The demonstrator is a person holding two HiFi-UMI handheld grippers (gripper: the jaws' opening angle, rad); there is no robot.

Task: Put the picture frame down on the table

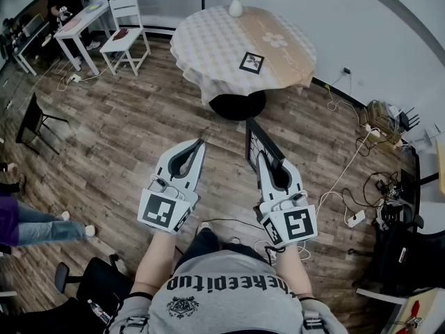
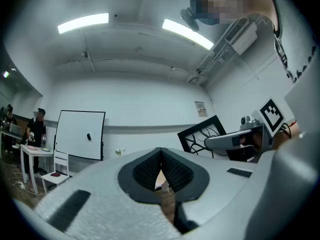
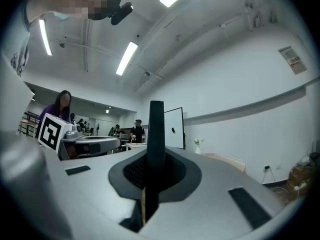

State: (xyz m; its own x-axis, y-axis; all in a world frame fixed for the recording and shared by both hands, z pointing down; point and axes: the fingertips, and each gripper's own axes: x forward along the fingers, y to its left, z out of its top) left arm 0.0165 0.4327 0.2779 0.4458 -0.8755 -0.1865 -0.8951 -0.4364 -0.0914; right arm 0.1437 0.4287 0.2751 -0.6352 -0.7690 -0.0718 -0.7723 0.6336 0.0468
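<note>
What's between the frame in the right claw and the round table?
Only bare wood floor. The head view shows the frame, held by the right claw, short of the table, with nothing on the boards between them.

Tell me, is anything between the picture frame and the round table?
No, nothing visible. The right hand-held gripper clamps the black-edged picture frame, and only bare wooden floor lies between it and the round table with the checked cloth. A small framed picture and a white vase sit on that table.
</note>
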